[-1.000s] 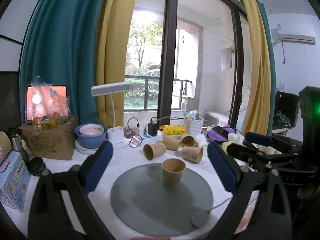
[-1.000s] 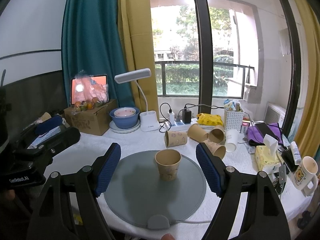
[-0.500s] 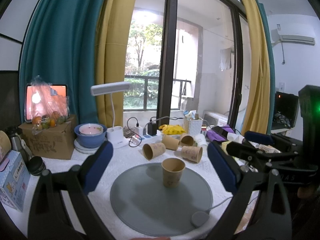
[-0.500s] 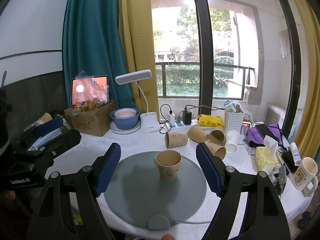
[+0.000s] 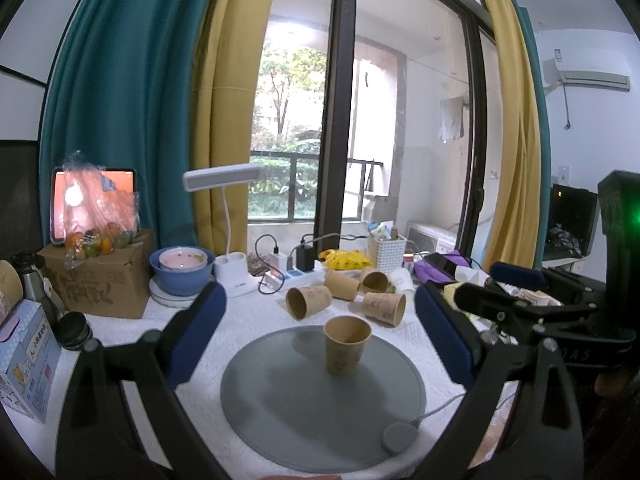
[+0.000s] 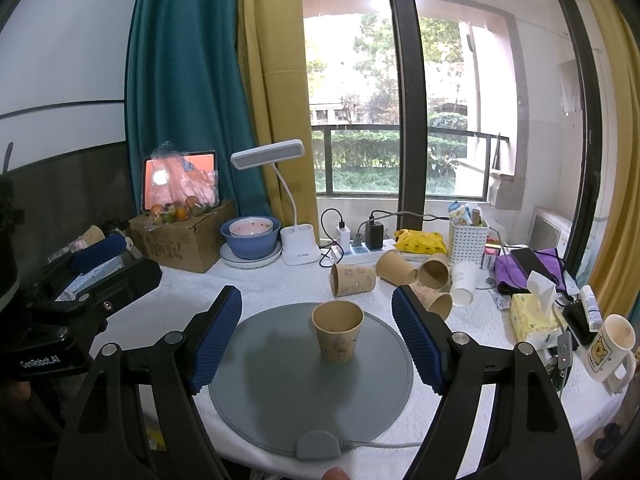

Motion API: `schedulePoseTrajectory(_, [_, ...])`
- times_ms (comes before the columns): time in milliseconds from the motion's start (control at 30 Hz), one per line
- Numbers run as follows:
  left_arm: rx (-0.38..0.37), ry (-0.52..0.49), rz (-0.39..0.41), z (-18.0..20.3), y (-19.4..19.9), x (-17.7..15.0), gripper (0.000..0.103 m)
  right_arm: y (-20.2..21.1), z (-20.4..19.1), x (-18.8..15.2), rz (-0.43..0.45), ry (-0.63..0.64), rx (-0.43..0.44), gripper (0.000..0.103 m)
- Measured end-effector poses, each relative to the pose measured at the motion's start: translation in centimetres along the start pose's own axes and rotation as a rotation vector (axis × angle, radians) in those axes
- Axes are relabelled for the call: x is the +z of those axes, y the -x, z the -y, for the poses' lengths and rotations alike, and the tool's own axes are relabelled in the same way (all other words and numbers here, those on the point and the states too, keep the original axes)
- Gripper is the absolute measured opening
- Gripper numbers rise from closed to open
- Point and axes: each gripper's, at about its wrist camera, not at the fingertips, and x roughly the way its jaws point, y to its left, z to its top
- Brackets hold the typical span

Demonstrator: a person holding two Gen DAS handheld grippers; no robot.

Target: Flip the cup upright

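A brown paper cup (image 5: 346,343) stands upright, mouth up, on a round grey mat (image 5: 280,408); it also shows in the right wrist view (image 6: 337,334) on the mat (image 6: 272,392). My left gripper (image 5: 320,334) is open and empty, held back from the cup with its blue pads wide apart. My right gripper (image 6: 316,336) is open and empty, also short of the cup. Each gripper shows at the edge of the other's view.
Several paper cups (image 6: 354,278) lie on their sides behind the mat, beside a white cup (image 6: 464,283). A blue bowl (image 6: 250,236), desk lamp (image 6: 298,246), power strip, cardboard box (image 6: 182,236), tissue box (image 6: 534,318) and mug (image 6: 610,348) crowd the table edges.
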Motion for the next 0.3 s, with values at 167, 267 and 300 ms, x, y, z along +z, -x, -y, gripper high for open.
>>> schedulePoseTrajectory(167, [-0.006,0.006,0.021,0.3,0.5,0.1,0.096,0.0,-0.1,0.0,0.000,0.001,0.000,0.080])
schedulePoseTrajectory(267, [-0.012,0.024,0.074,0.2,1.4,0.4,0.096,0.1,-0.1,0.0,0.000,0.001,0.000,0.080])
schedulePoseTrajectory(300, [-0.009,0.023,0.085,0.3,1.6,0.5,0.096,0.1,-0.1,0.0,0.000,0.001,0.001,0.080])
